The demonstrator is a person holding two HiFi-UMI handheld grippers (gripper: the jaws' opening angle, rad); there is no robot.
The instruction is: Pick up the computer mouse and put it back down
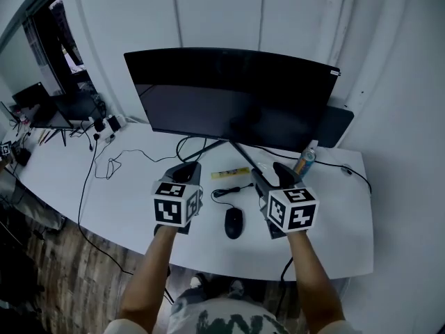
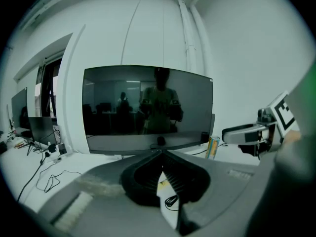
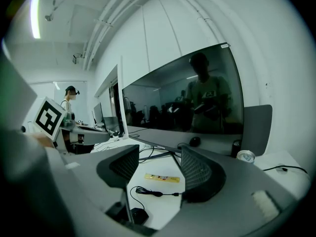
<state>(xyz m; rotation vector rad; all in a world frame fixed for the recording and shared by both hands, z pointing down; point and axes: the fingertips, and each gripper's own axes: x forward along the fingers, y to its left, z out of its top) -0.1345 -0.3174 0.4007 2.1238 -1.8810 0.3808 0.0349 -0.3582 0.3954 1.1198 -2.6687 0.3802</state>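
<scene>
Mouse (image 1: 234, 223) on desk (image 1: 132, 197); left gripper (image 1: 186, 172) jaws together; right gripper (image 1: 270, 172) jaws wide, empty.

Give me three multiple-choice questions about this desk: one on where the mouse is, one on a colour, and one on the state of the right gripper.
1. Where is the mouse?
A. On the table, between the left gripper and the right gripper
B. In the right gripper
C. On the floor

2. What colour is the packet in front of the monitor?
A. Red
B. Yellow
C. Blue

3. How do the right gripper's jaws stand?
A. Shut on the mouse
B. Shut on the packet
C. Apart, with nothing between them

Answers:
1. A: the head view shows the mouse lying on the table between the two grippers.
2. B: the packet is yellow in both the head view and the right gripper view.
3. C: the right gripper view shows only bare table between its jaws.
</scene>
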